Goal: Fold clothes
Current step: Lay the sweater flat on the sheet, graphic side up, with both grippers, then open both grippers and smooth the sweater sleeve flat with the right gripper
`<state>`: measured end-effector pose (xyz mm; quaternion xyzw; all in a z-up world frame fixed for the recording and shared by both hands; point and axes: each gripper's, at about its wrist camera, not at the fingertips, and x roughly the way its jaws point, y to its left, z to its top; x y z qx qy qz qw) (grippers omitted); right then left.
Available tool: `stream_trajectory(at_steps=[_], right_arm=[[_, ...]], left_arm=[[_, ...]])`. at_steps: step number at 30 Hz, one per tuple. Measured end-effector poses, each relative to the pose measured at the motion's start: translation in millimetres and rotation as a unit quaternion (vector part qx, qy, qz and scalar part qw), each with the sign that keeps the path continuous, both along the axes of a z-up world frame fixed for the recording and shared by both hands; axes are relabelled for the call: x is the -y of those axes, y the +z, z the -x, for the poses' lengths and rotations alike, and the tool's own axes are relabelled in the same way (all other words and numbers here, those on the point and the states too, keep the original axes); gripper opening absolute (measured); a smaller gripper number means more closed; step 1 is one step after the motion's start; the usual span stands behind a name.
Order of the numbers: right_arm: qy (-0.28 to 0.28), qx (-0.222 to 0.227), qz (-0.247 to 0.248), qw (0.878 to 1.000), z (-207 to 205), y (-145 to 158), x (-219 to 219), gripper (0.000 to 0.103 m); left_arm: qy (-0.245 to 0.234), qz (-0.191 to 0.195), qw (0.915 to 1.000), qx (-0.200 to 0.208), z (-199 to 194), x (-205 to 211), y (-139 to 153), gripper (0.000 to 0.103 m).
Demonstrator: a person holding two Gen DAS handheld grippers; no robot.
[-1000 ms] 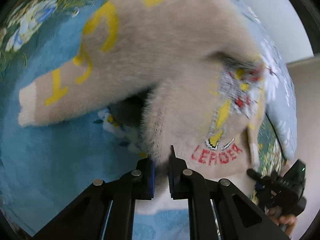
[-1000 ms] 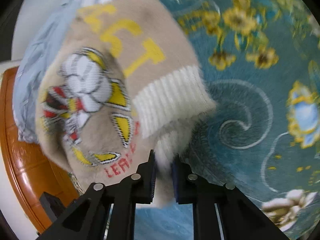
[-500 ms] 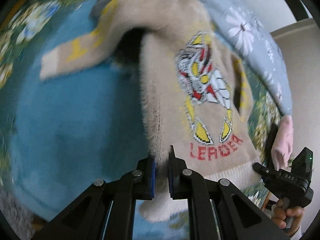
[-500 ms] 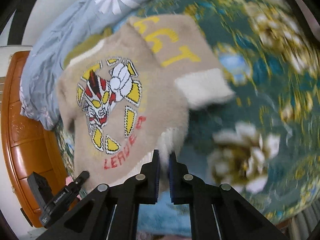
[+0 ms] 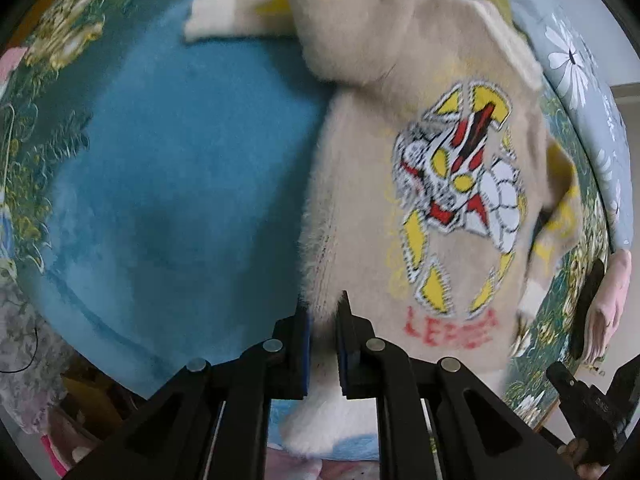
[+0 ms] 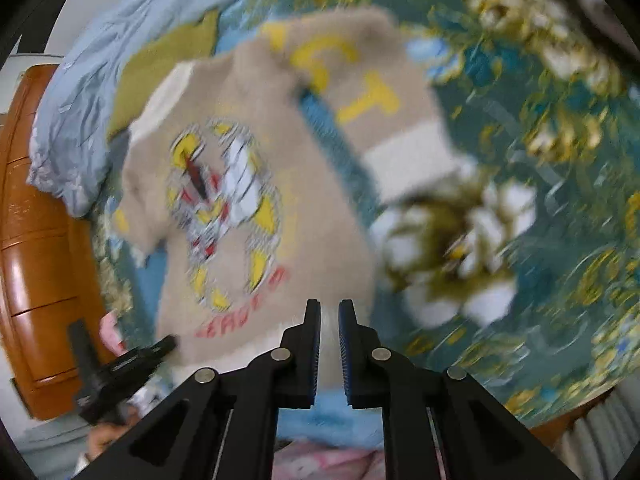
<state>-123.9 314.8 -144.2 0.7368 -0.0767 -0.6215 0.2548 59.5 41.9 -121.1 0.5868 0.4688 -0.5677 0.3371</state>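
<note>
Left hand-held gripper [image 5: 323, 334] is clamped on the fuzzy lower corner of the beige sweater [image 5: 400, 184], its blue-padded fingers [image 5: 304, 340] squeezing the cloth where the tan knit meets the white hem [image 5: 316, 420]; the hem bulges out below the fingers and its lowest part is cut off behind the black arms. Right hand-held gripper [image 6: 329, 332] stands with its fingers close together on either side of the pale hem at the other bottom corner; whether they actually pinch the cloth or only flank it I cannot tell, since the view is smeared by motion.

Beyond the fingers the sweater lies front-up on the bed, over a teal blanket [image 5: 168, 168] with yellow and white flowers [image 6: 452, 256]. Its chest carries a red, yellow, white and black robot-like figure [image 5: 460, 200] with red lettering [image 5: 452, 330] beneath, too blurred to read fully. One sleeve [image 6: 372, 96], marked with yellow letters and ending in a white cuff [image 6: 412, 160], stretches out to the side across the blanket; the other sleeve is mostly hidden behind the body in the left wrist view. An olive-green cloth [image 6: 160, 76] peeks from under the collar, and a pale blue flowered quilt [image 6: 100, 92] is bunched at the far edge, next to an orange-brown wooden headboard [image 6: 36, 264]. Each camera catches the other gripper at its frame edge, partly cut off.
</note>
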Motion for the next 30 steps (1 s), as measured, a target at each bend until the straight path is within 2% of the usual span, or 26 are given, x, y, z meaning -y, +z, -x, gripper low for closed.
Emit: stream_trajectory(at_steps=[1,5,6,9,15,19,23,25,27,28,30], right_arm=[[0.0,-0.012,-0.008,1.0,4,0,-6,0.013],[0.013,-0.049,-0.037,0.998,24,-13,-10,0.05],[0.023,-0.051,-0.042,0.998,26,-20,-6,0.053],[0.055,-0.058,-0.059,0.995,30,-42,7,0.055],[0.144,-0.089,-0.083,0.982,31,-65,38,0.055],[0.203,-0.11,-0.098,0.968,32,-81,59,0.055],[0.258,-0.128,-0.11,0.951,33,-96,78,0.055],[0.268,-0.129,-0.101,0.949,38,-96,76,0.051],[0.273,-0.13,-0.103,0.948,46,-97,71,0.029],[0.271,-0.126,-0.099,0.949,52,-96,67,0.027],[0.258,-0.117,-0.084,0.955,65,-91,57,0.009]], left_arm=[[0.001,0.007,1.0,0.002,0,0,5,0.013],[0.015,0.055,0.9983,-0.005,1,-3,51,0.014],[0.021,0.067,0.9975,-0.009,2,1,63,0.014],[0.042,0.108,0.993,-0.021,5,18,95,0.017],[0.085,0.192,0.9772,-0.029,0,23,153,0.034],[0.108,0.2,0.9737,-0.02,-10,21,169,0.035],[0.129,0.192,0.9729,-0.008,-12,15,157,0.035],[0.135,0.179,0.9745,-0.008,-11,13,156,0.035],[0.135,0.173,0.9755,-0.011,-7,11,158,0.035],[0.132,0.171,0.9764,-0.012,-2,10,158,0.035],[0.117,0.168,0.9787,-0.016,8,8,160,0.035]])
